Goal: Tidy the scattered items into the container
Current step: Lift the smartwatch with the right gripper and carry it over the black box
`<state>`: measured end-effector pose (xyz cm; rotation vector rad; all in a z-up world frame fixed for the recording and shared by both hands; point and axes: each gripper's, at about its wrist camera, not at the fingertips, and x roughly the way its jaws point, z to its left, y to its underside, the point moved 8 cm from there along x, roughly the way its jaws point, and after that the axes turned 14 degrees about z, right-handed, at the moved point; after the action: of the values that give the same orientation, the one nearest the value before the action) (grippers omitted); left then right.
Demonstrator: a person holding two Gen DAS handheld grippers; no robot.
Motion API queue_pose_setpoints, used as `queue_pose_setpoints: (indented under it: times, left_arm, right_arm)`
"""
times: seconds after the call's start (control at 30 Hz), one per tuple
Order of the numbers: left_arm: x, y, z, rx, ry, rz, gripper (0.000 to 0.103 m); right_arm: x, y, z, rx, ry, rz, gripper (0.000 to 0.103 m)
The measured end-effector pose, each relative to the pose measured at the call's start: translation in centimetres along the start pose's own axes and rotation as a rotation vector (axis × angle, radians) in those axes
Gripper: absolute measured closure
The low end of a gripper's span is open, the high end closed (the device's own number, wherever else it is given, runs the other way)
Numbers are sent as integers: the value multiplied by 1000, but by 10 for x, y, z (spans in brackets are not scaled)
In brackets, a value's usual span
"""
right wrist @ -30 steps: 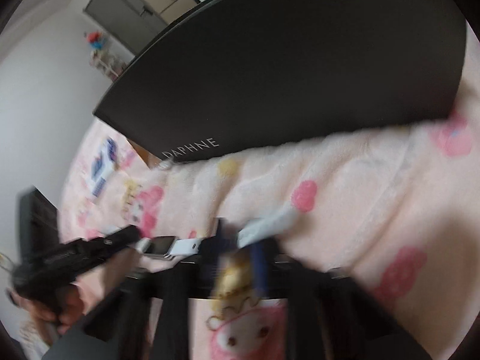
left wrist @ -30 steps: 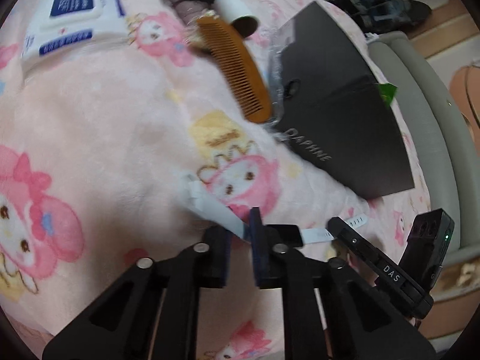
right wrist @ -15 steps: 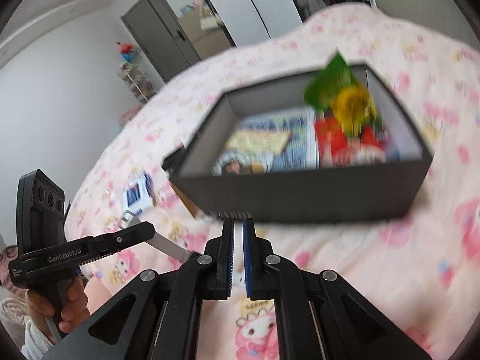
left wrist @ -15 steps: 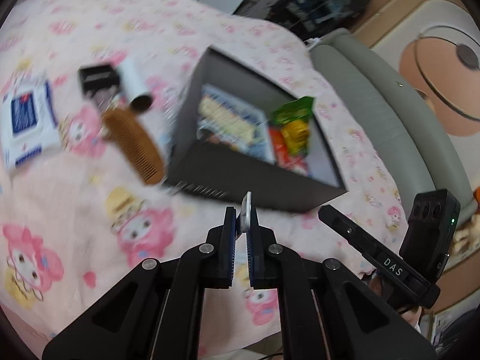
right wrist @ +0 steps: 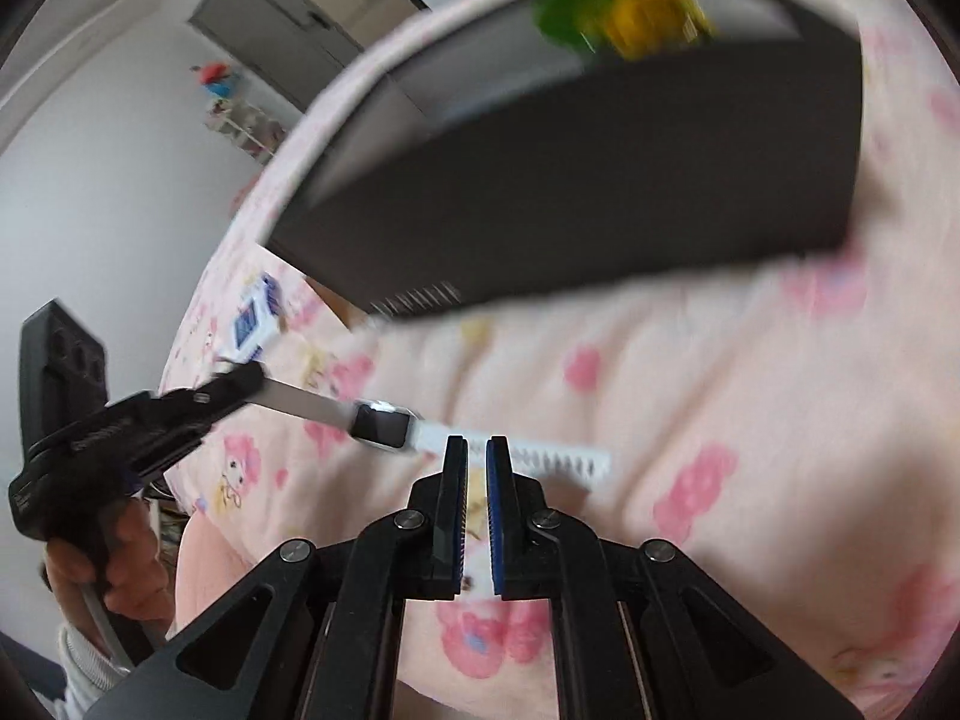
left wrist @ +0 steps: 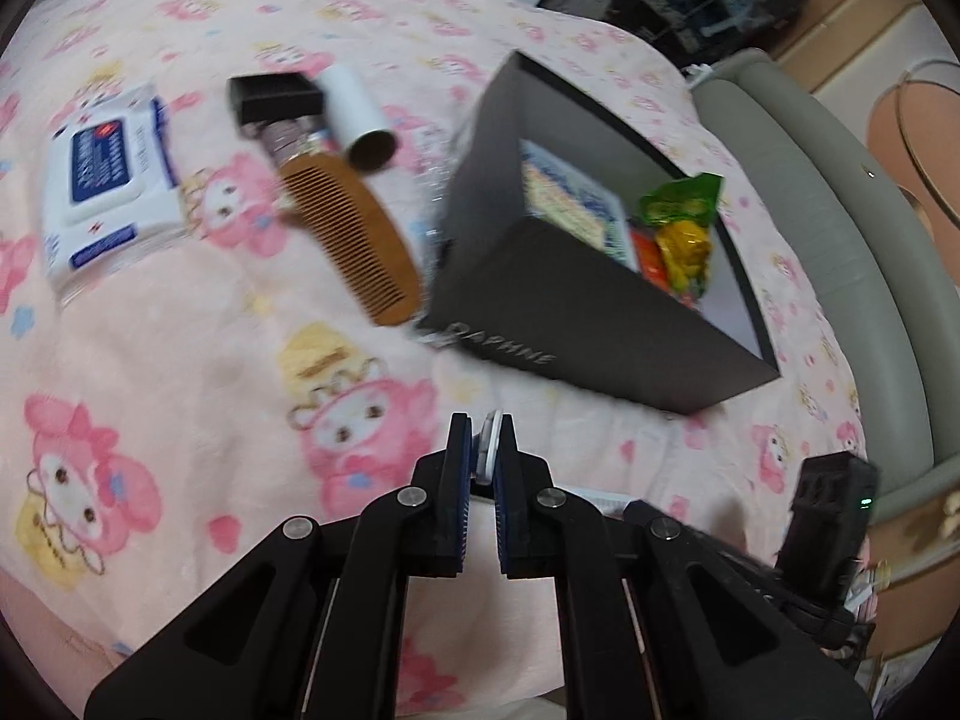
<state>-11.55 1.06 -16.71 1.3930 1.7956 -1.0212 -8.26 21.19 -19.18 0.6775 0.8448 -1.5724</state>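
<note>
Pink fleece blanket (left wrist: 150,324) with cartoon prints covers the bed, a grey padded edge (left wrist: 840,192) at its right.
The left tongs (left wrist: 482,420) grip a white-strapped watch (right wrist: 384,426) in the air near the dark box (left wrist: 576,312); the right tongs (right wrist: 477,444) are clenched on nothing. Comb (left wrist: 354,240), wipes pack (left wrist: 108,180) and white tube (left wrist: 360,114) lie left of the box. White walls and a grey door (right wrist: 270,36) stand far off.
</note>
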Motion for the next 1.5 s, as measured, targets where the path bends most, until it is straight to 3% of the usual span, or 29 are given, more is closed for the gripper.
queue_pose_setpoints:
  times: [0.2,0.33,0.6,0.77,0.9,0.97,1.03,1.27,1.5]
  left_arm:
    - [8,7,12,-35,1,9,98]
    - [13,10,20,-56,8,19,98]
    - [13,12,26,-70,24,21,98]
    - [21,15,27,-82,23,36,98]
    - [22,15,28,-96,28,25,98]
    - [22,15,28,-96,26,13,98]
    - [21,15,26,-90,17,2,99]
    - [11,12,4,-33,18,-21,101]
    - [-17,-1,-31,56,35,-79,101]
  right_arm:
    - [22,1,-4,85,-65,50,84]
    - [25,-1,7,80,-101,44,59]
    - [35,2,14,135,-75,91,57]
    - [47,0,0,222,-95,41,57]
    - [43,-16,-4,225,-106,-61,58]
    - [38,-22,0,201,-98,-90,63]
    - [33,-26,4,161,-68,-116,93]
    - [13,-26,20,59,-18,-175,100]
    - [-44,-29,49,-75,-1,-288,100]
